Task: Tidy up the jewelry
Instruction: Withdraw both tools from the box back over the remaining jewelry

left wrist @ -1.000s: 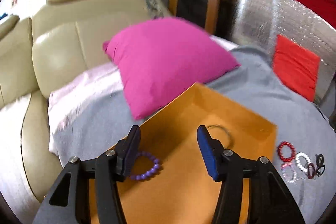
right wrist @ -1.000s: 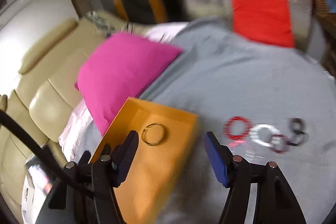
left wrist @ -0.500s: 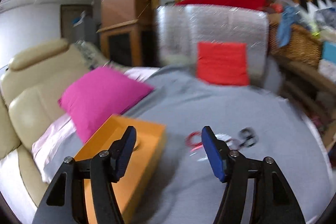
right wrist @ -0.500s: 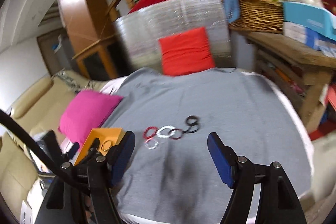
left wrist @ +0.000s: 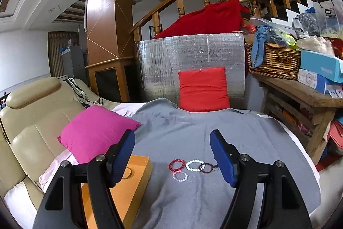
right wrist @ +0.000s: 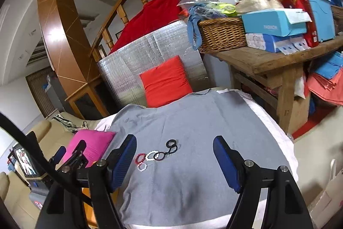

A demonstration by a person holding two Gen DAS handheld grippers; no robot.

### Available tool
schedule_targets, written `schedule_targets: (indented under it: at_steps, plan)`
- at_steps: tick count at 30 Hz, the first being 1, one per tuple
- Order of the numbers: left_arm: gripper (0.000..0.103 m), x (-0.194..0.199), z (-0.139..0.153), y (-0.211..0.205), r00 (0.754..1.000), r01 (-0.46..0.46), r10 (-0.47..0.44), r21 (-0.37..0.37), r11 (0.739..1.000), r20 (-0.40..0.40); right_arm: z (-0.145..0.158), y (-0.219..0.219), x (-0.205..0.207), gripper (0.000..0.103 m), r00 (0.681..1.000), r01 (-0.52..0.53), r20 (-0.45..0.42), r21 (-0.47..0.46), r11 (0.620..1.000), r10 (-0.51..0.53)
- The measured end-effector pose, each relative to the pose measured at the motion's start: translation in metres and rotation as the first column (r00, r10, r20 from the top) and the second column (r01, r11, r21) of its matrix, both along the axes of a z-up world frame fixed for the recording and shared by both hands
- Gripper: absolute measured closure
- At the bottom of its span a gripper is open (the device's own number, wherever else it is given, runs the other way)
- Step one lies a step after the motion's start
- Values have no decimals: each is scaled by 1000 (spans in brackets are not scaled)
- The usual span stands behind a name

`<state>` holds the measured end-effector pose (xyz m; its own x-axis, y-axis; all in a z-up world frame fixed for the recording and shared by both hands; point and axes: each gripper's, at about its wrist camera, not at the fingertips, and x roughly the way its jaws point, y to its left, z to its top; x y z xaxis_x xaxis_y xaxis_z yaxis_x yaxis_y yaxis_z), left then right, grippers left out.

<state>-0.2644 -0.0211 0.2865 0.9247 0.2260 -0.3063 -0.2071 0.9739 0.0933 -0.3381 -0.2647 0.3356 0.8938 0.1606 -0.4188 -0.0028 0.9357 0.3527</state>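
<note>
Several bracelets lie in a cluster on the grey cloth [left wrist: 193,134]: a red bead bracelet [left wrist: 177,165], a white bead bracelet [left wrist: 194,165], a pale pink one [left wrist: 180,176] and a dark red ring [left wrist: 206,167]. In the right wrist view the cluster [right wrist: 150,157] ends in black rings [right wrist: 171,145]. An orange tray [left wrist: 128,190] at lower left holds a thin metal bangle [left wrist: 128,171]. My left gripper [left wrist: 172,156] is open and empty, raised behind the cluster. My right gripper [right wrist: 174,161] is open and empty, held back above the cloth. The left gripper shows in the right wrist view [right wrist: 75,156].
A pink pillow [left wrist: 94,132] lies left of the tray on a cream sofa [left wrist: 32,113]. A red cushion [left wrist: 203,89] leans on a silver foil panel at the back. A wooden table [right wrist: 278,61] with a wicker basket and boxes stands right.
Both grippers pulled back and up from over the orange tray. The views swung right, from the tray and pink pillow to the whole cloth with the bracelets. Both stayed open.
</note>
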Motion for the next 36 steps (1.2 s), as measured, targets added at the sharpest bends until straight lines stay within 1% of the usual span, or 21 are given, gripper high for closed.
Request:
schedule_targets:
  at_steps: [4, 9, 12, 16, 18, 20, 23, 26, 28, 30, 33, 36]
  plan:
    - [28, -11, 8, -6, 1000, 0, 0, -6, 1000, -9, 9, -4, -15, 26, 1000, 15, 0, -4, 1000, -15]
    - [28, -20, 18, -17, 1000, 11, -11, 16, 1000, 21, 17, -10, -28, 26, 999, 39, 8, -14, 999, -39]
    - [28, -23, 20, -22, 999, 24, -24, 25, 999, 30, 17, -13, -28, 25, 999, 43, 4, -11, 999, -43]
    - [26, -15, 14, -19, 998, 61, -61, 30, 998, -3, 13, -9, -16, 25, 1000, 26, -10, -18, 1000, -26]
    - [25, -4, 9, -11, 995, 86, -84, 49, 995, -45, 9, -7, -2, 25, 1000, -7, -13, -3, 1000, 7]
    - [25, 4, 5, 1, 994, 87, -82, 59, 994, -71, 4, -8, 13, 25, 999, -48, -14, 7, 999, 48]
    - [25, 17, -12, 31, 988, 102, -94, 61, 993, -125, -12, -12, 39, 25, 995, -88, -38, 4, 996, 89]
    - [25, 30, -40, 62, 977, 89, -75, 60, 994, -201, -34, -20, 72, 25, 990, -107, -94, 37, 994, 110]
    - [25, 38, -61, 83, 967, 63, -52, 38, 997, -249, -53, -22, 96, 25, 982, -116, -144, 69, 991, 125]
    - [25, 48, -79, 97, 956, 47, -42, 11, 999, -292, -67, -18, 114, 25, 976, -116, -176, 79, 990, 129]
    - [25, 63, -100, 108, 939, 51, -58, -29, 998, -340, -89, -4, 145, 25, 963, -145, -218, 78, 986, 159]
    - [25, 77, -116, 109, 928, 79, -94, -57, 995, -360, -116, 15, 177, 25, 946, -176, -259, 95, 980, 195]
